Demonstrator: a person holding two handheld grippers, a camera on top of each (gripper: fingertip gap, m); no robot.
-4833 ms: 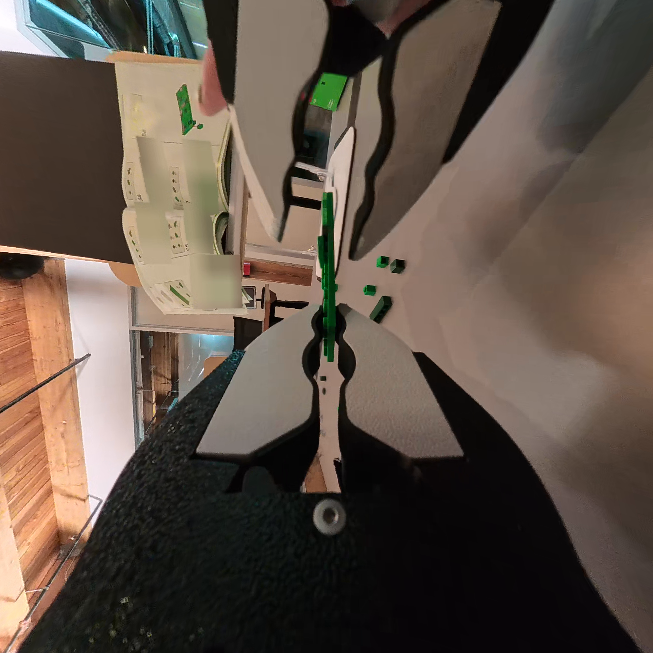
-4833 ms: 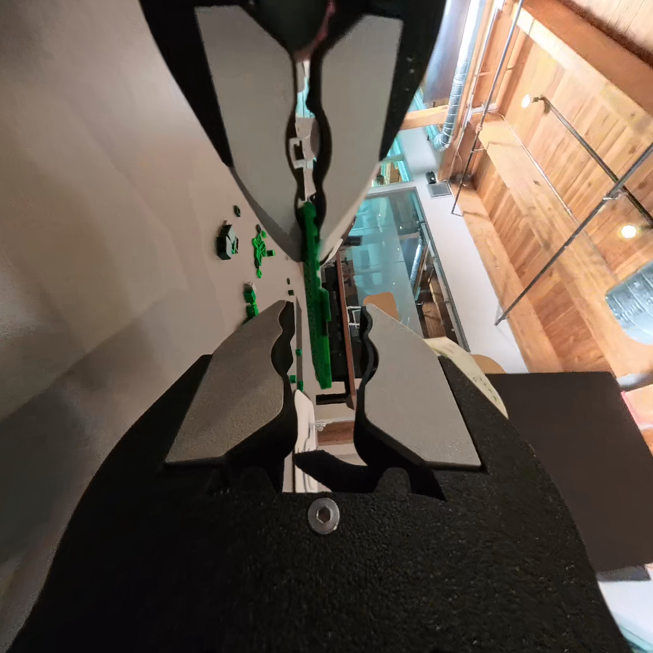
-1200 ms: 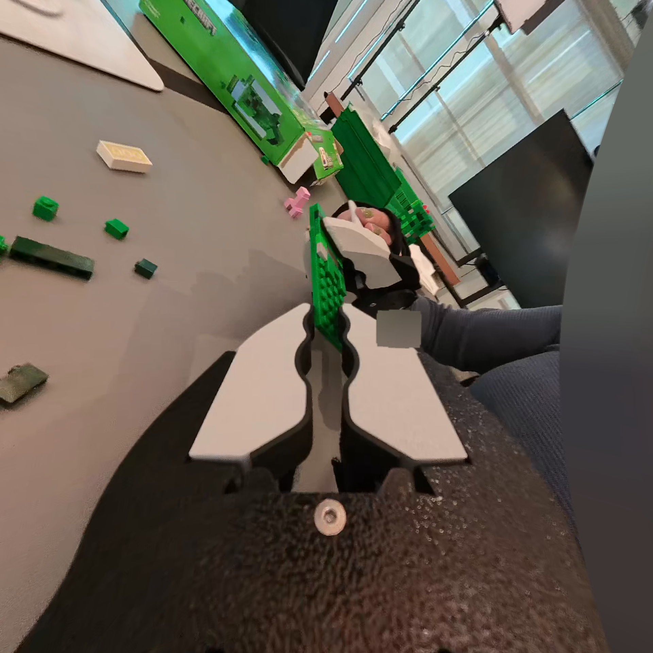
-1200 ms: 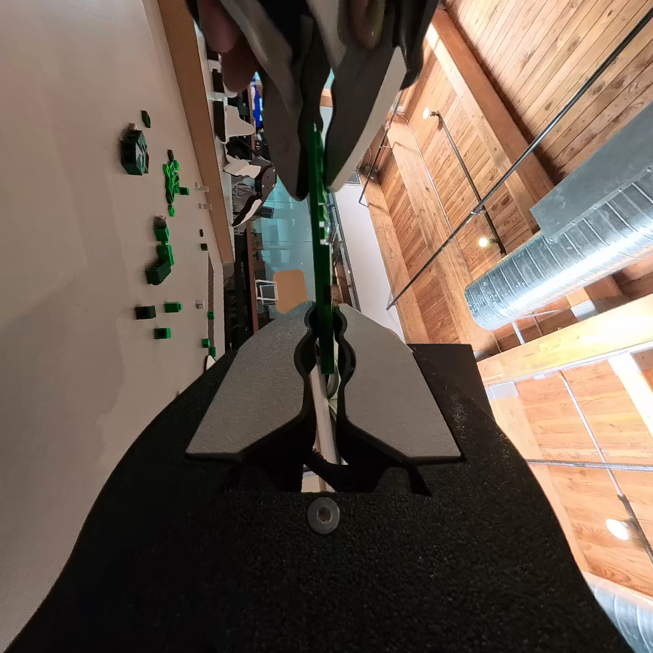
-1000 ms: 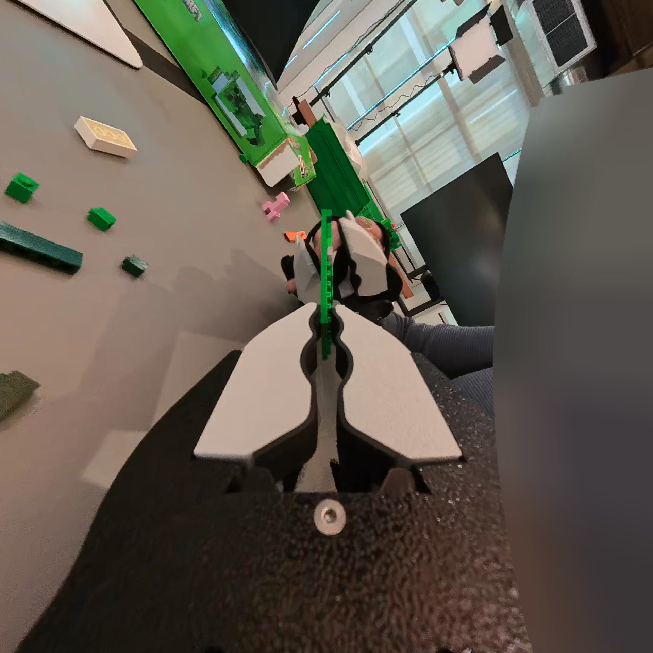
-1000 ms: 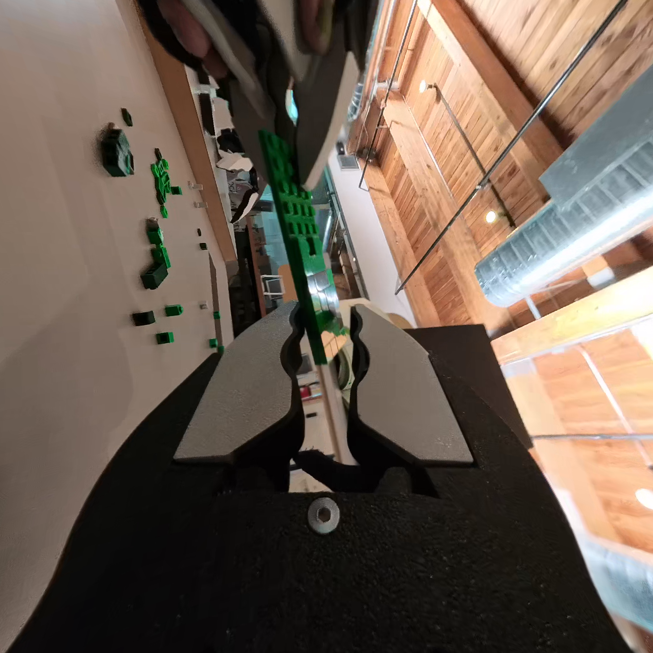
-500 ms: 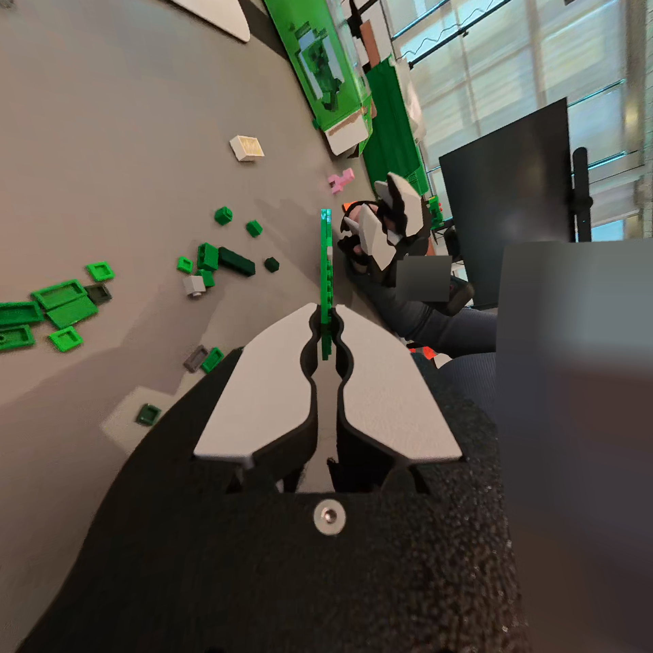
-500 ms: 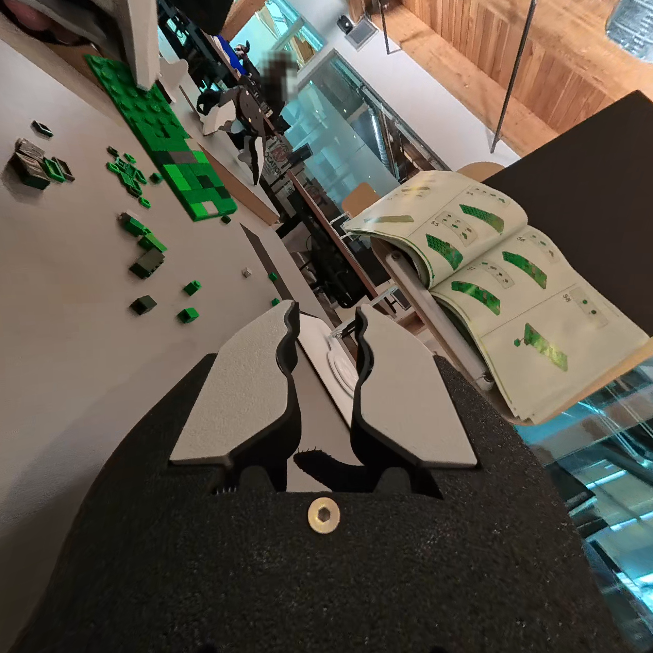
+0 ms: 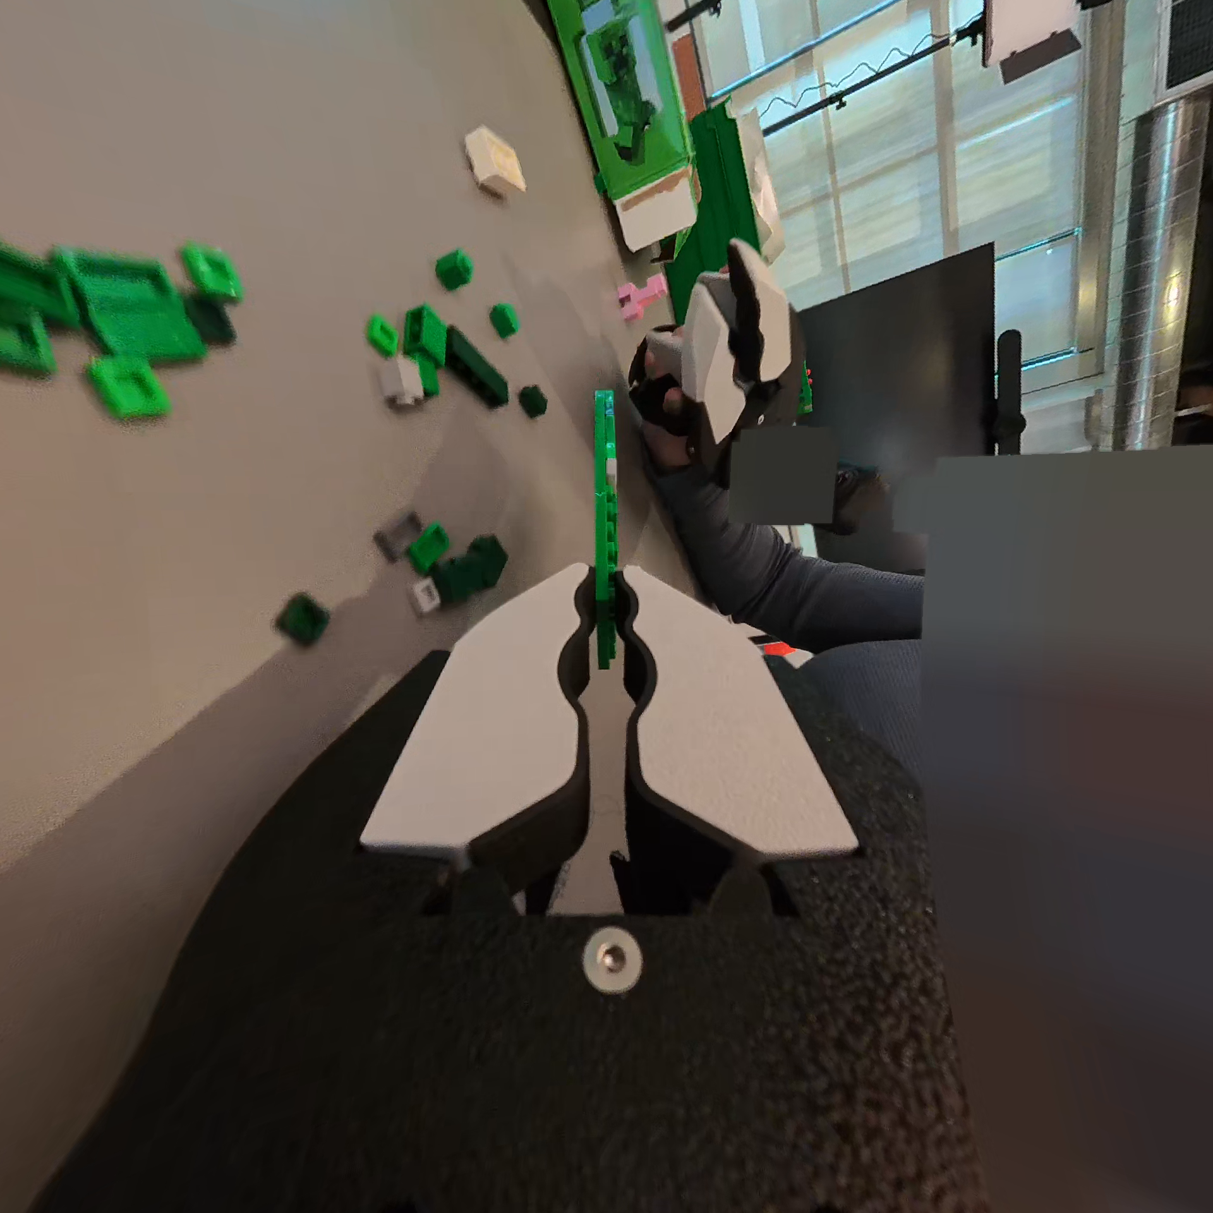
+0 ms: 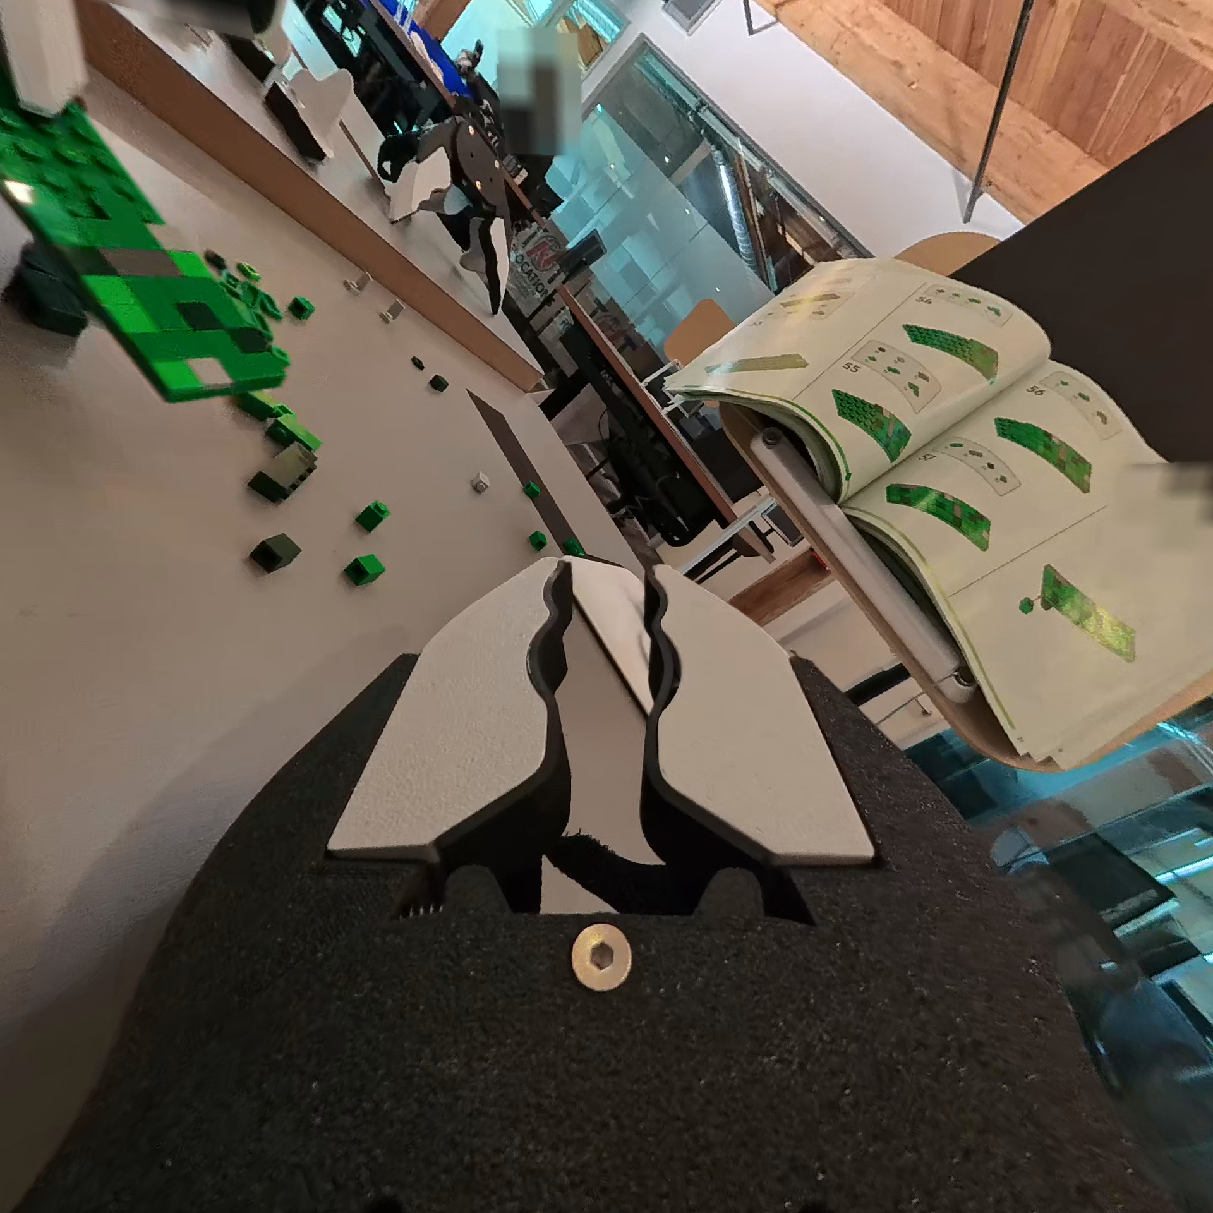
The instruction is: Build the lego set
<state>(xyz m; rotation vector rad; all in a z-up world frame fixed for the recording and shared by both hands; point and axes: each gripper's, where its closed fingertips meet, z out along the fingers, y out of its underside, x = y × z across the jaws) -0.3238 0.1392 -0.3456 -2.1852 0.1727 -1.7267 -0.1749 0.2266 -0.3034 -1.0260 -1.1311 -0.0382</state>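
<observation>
Left wrist view: loose green bricks [image 9: 459, 348] scattered beside clamped plate [image 9: 604, 499].

An open-plan office or lab: long desks [image 10: 420, 262], glass partitions [image 10: 656, 216], a dark monitor [image 9: 899, 354].

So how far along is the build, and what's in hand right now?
Partly done: the flat green lego plate already carries a patchwork of light, dark and grey tiles at one end; the rest shows bare studs. The left gripper is shut on its edge; the right gripper is open and empty. Left: many loose green bricks on the grey table, open instruction booklet alongside.
</observation>
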